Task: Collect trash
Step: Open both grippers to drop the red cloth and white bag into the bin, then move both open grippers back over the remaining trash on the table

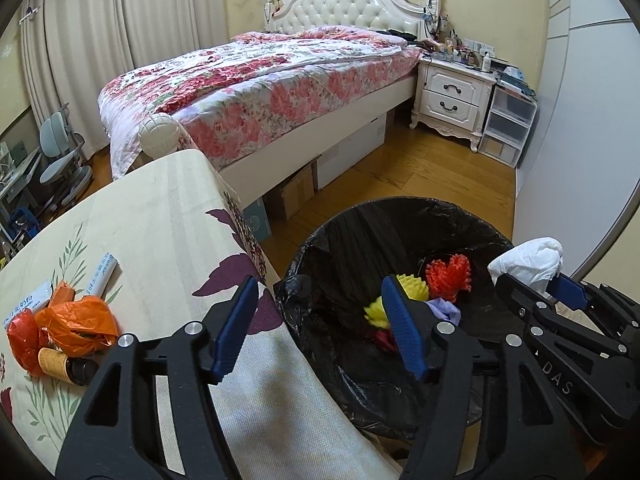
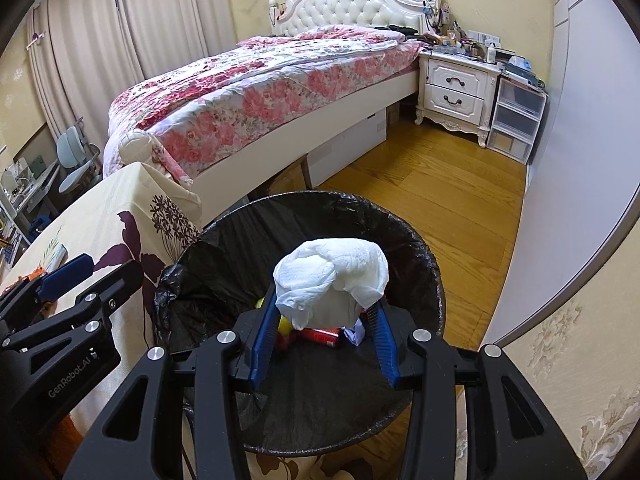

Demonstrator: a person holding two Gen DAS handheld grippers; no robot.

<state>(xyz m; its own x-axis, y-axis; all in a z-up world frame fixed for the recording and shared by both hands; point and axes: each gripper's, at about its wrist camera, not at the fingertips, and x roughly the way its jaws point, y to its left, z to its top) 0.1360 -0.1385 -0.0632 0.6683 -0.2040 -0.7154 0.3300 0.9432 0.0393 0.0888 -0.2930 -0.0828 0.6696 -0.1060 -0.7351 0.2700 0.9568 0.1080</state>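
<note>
We hold two claws over a bin (image 2: 424, 248) lined w/ a black bag. Right claw (image 2: 326, 322) is clamped on a white wad of tissue (image 2: 332, 272); both blue pads press its lower sides, and the wad sticks up past the tips, over the bin mouth. Left claw (image 1: 320, 332) is parted wide w/ nothing between its pads: one finger over the worktop (image 1: 160, 224) edge, the other over the bin rim.

Below and just ahead of the left claw's right finger, inside the bin: yellow spiky bits (image 1: 376, 312), a red spiky piece (image 1: 448, 272), a pale purple scrap (image 1: 444, 308). From the right wrist view a red can-like item (image 2: 320, 336) lies at the bin bottom, under the wad.

Left of the left claw, on the worktop's floral cloth: an orange bag (image 1: 80, 324), a red crumpled wrapper (image 1: 24, 340), a dark bottle (image 1: 68, 366) on its side touching them, and two white tubes (image 1: 102, 276) just beyond. Bed (image 1: 248, 92) is well ahead of both claws.
</note>
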